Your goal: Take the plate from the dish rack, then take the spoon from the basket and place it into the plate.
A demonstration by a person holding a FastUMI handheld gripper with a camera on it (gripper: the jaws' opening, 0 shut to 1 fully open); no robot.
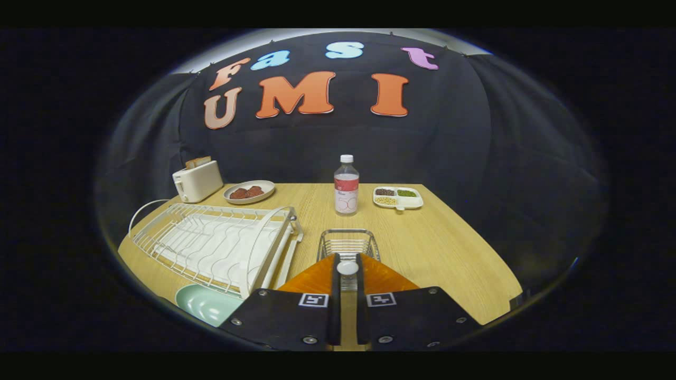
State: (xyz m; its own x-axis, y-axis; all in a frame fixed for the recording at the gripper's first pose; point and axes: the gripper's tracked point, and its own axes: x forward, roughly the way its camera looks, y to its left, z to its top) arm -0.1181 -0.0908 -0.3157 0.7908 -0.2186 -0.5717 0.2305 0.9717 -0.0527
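1. Gripper (347, 269): fingers nearly closed, with a small white rounded thing (347, 267) caught between the tips. It looks like the end of the spoon's handle, but too little of it shows to be sure. Both fingertips appear to press on it.
2. Basket (348, 244): small wire basket on the bench, just ahead of the fingertips and partly hidden behind them. The white piece sits right at its near rim.
3. Plate (207, 306): pale green, lying flat on the bench beside the left finger body and just in front of the dish rack's near corner. Out of the rack. Only part of it shows.
4. Dish rack (211, 245): white wire rack with a white tray under it, to the left of the basket. No dishes visible in its slots.
5. Bench (438, 248): light wood grain.
6. Beyond the basket: a clear water bottle (346, 184) with a white cap, upright, mid-bench.
7. Right of the bottle: a white divided dish (398, 197) with dark, green and yellowish fillings.
8. Far left corner: a white toaster (197, 180) with toast sticking out, and next to it a shallow plate of dark reddish food (249, 192).
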